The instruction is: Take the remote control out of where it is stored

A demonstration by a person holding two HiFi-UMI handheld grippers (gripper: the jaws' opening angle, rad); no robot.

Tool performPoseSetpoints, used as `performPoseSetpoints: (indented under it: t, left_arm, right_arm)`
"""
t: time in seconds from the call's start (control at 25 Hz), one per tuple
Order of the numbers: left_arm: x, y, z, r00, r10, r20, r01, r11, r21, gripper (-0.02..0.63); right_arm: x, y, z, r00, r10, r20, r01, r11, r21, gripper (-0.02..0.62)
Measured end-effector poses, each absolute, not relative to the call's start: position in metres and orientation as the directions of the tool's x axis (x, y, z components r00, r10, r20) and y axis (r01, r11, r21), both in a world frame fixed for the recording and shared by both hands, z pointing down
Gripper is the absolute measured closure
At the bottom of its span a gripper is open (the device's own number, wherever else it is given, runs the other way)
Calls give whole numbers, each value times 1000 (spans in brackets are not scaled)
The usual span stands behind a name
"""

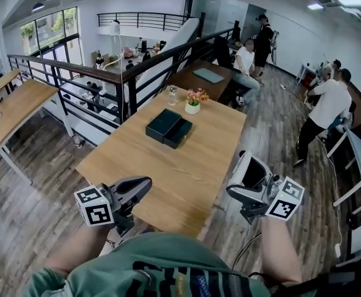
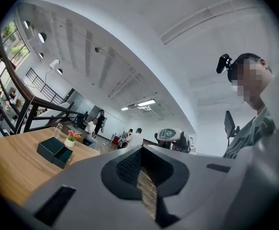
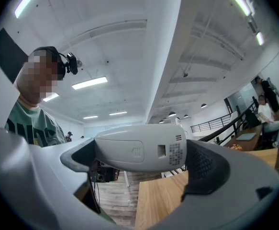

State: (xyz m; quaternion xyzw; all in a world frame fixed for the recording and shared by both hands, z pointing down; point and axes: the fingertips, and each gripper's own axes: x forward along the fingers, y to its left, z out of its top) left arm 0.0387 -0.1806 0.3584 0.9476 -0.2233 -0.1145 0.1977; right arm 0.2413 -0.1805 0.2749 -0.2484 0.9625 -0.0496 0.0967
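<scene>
Right gripper view: my right tool pinches the white remote control. I judge it light, stiff and slick, so grip mid-body. Left tool, at 7 o'clock, is pressed together.

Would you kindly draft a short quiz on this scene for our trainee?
1. True or false: the jaws of the left gripper stand wide apart.
2. What stands nearest the black box on the table? A) flower pot B) kettle C) book
3. Fill in: the jaws of the right gripper are shut on the ____.
Key: 1 false, they are together; 2 A; 3 remote control.
</scene>
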Motion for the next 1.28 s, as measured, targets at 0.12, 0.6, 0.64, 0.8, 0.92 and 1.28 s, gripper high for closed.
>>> performPoseSetpoints:
  t: [0.12,0.6,0.64,0.8,0.92,1.28]
  left_arm:
    - [38,-182,360,869,-480,-117,-394,-815,425,603]
    - [36,-216,378,872,-479,-98,-386,-798,462,603]
    - [34,-225,380,871,-480,-102,-384,-796,468,603]
    - [20,-283,393,877,-470,-102,-372,-797,476,603]
    - [5,-349,407,884,-455,-107,-352,-798,488,603]
    - [-15,-530,465,935,-355,-21,-299,-816,496,603]
  right_arm:
    - [247,-191,278,-848,-492,-195,-460,868,-190,11]
    - [266,-242,309,-802,-550,-232,-473,823,-313,11]
    - [266,-250,314,-798,-560,-223,-483,815,-320,11]
    - [262,-306,331,-766,-608,-208,-522,777,-350,11]
    - [257,-367,345,-727,-660,-189,-572,735,-364,11]
    - [266,-540,417,-575,-811,-108,-700,556,-448,11]
